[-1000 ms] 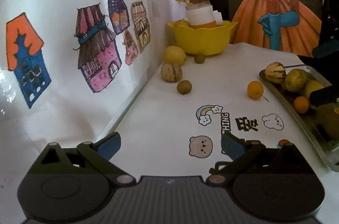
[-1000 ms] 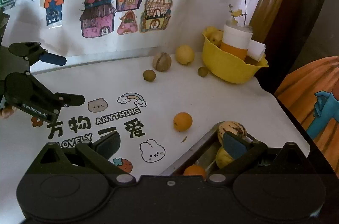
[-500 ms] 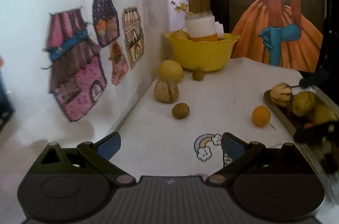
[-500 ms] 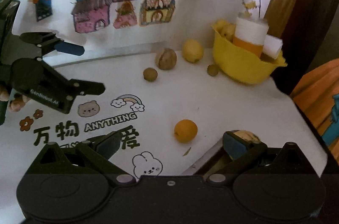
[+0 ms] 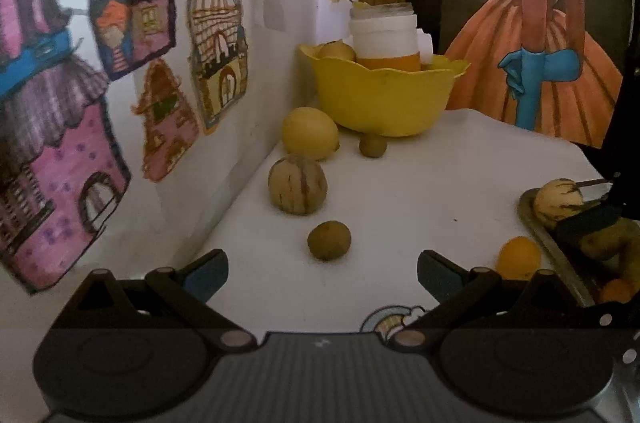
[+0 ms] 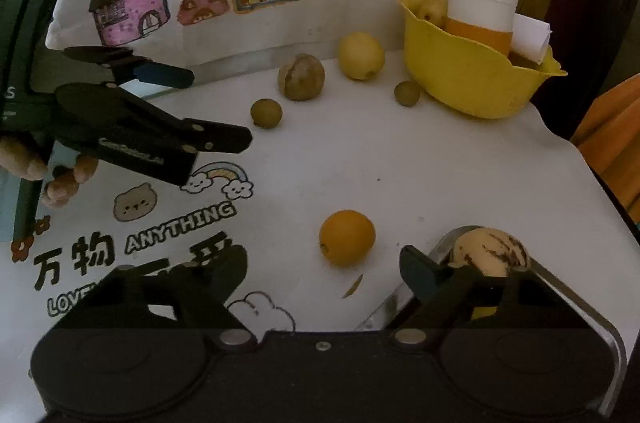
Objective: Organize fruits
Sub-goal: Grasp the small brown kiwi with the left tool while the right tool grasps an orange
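A small olive-brown fruit (image 5: 329, 240) lies on the white table just ahead of my left gripper (image 5: 322, 271), which is open and empty. Behind it sit a striped melon (image 5: 298, 184), a yellow fruit (image 5: 310, 133) and another small brown fruit (image 5: 373, 144). My right gripper (image 6: 324, 269) hangs low over an orange (image 6: 347, 237). The orange lies just past its fingertips, between their lines. Its jaws are closing and the pads are not touching the fruit. The right wrist view shows the left gripper (image 6: 218, 109) pointing at the small fruit (image 6: 266, 113).
A metal tray (image 6: 560, 287) at the right holds a striped melon (image 6: 490, 251) and other fruit. A yellow bowl (image 5: 384, 95) with a white-and-orange jar stands in the back corner. A wall with house drawings runs close along the left. The table edge drops off at the right.
The left gripper has moved forward along the wall toward the small brown fruit. The right gripper has sunk toward the orange, and its fingers now stand narrower.
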Available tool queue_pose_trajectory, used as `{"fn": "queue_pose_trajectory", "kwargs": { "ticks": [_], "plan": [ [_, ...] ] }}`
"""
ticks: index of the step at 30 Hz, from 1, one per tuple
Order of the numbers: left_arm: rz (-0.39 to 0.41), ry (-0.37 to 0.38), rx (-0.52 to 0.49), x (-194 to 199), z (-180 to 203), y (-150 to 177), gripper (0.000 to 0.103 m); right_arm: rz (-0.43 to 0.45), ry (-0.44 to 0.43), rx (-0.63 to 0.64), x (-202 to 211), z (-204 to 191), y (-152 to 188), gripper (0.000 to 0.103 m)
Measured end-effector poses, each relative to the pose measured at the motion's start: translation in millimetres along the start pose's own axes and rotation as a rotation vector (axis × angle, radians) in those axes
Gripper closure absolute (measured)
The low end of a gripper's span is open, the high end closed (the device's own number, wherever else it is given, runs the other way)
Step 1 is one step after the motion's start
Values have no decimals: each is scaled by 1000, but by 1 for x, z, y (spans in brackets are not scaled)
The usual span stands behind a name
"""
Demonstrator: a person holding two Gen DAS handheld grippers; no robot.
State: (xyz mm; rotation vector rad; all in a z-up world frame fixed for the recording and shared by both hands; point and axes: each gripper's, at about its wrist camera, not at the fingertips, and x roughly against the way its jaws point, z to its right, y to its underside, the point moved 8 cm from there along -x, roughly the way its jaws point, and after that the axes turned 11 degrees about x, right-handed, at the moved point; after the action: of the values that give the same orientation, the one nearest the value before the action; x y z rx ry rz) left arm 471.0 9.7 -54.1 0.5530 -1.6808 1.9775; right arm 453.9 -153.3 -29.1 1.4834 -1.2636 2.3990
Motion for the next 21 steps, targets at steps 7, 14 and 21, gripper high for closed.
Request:
{"fn": "queue_pose_trajectory", "kwargs": {
  "ticks": [7, 14, 21],
  "plan": [
    [4, 6, 4, -14, 3, -4, 4, -19, -14, -34, -12, 3, -2, 33],
    [-5, 29, 15, -22, 5, -2, 17, -32, -17, -81, -20, 6, -1, 45],
    [-6, 25, 45, -28, 3, -4, 32, -40, -9, -126, -25, 9, 1, 48]
  ]
}}
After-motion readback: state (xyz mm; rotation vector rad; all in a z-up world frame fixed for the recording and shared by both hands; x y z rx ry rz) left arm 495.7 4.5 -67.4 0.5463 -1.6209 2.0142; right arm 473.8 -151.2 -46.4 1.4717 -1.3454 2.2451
